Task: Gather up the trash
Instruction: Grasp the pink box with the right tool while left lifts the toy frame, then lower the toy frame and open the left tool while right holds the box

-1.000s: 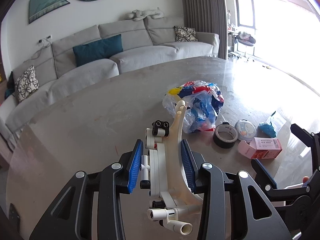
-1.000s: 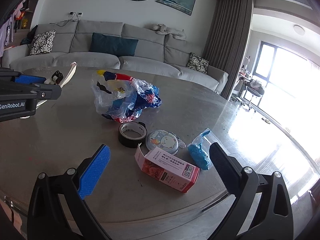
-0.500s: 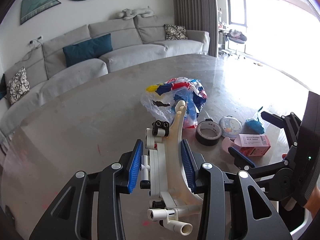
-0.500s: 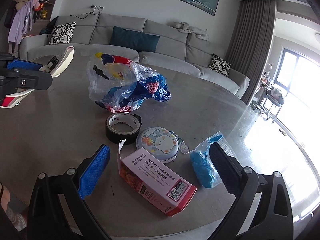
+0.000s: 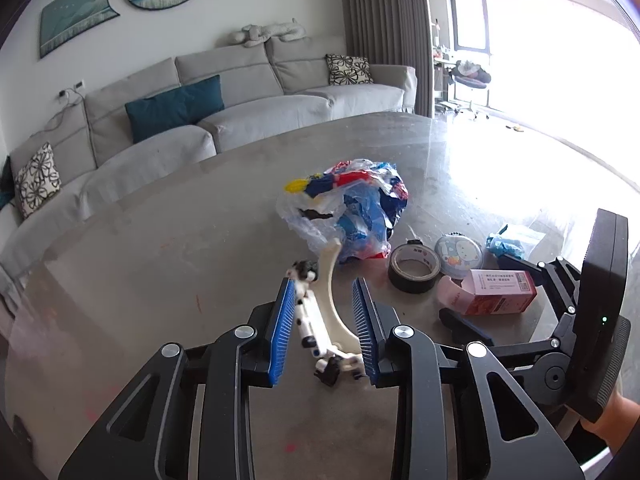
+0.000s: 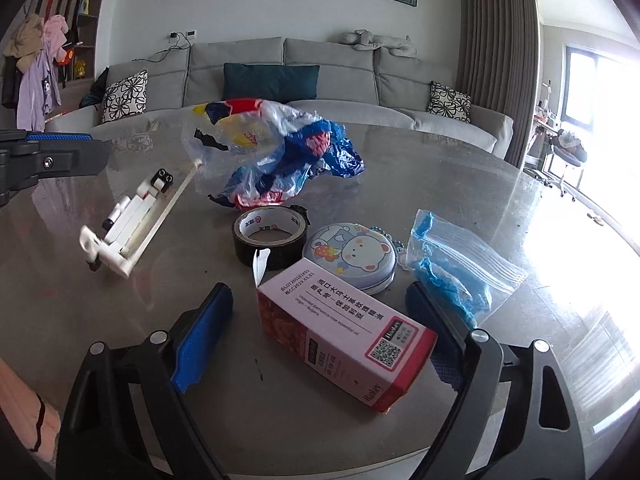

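Crowding the pink box [image 6: 344, 336] between spread right fingers [image 6: 204, 332]: tape roll [image 6: 270, 242], tin [image 6: 352, 256]; left fingers [image 5: 280, 332] released.

Six loose things lie around one roll of black tape [image 6: 270, 238] on one round table [image 6: 420, 184]. One crumpled plastic bag [image 6: 276, 152] sits behind the tape. One white plastic toy piece [image 6: 132, 220] is left of it. One round cartoon tin [image 6: 352, 256] touches its right side, and one zip bag of blue stuff [image 6: 456, 264] lies farther right. One pink box [image 6: 344, 332] lies in front of the tape.
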A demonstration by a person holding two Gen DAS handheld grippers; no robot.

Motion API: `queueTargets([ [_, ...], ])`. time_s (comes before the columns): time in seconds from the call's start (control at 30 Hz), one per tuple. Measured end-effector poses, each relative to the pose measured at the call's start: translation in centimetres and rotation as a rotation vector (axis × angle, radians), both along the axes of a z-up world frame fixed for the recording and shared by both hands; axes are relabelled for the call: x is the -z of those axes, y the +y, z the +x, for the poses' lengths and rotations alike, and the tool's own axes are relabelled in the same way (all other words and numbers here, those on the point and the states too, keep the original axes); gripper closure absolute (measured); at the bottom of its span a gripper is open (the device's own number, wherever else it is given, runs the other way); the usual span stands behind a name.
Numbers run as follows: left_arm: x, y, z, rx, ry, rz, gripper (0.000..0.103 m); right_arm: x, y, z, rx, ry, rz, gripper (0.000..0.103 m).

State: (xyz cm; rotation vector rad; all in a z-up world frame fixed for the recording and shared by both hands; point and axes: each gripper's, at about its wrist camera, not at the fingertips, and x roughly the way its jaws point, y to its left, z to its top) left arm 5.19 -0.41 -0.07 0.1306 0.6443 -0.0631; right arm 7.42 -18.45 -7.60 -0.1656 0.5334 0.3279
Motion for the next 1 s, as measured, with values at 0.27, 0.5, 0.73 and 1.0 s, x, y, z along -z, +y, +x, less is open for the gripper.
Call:
queueTargets([
  [0.27,-0.1,0.0,0.0,0.010,0.000,-0.003,0.079,-0.8,2.0,-1.1,-0.024,-0.030,-0.062,0.034],
  [0.5,-0.5,0.5,-0.1,0.011,-0.005,-0.017,0.088,-3.8,2.9,-2.0,-0.028,-0.069,-0.064,0.034],
  [0.73,-0.6,1.2,-0.2,0.009,0.005,-0.032,0.090,-5.4,3.2,-3.2,-0.002,-0.080,-0.073,0.034],
  [1.0,-1.2,1.3,-0.5,0.027,0.004,-0.050,0.098,-6.9,3.5,-4.3,0.022,-0.096,-0.089,0.034],
])
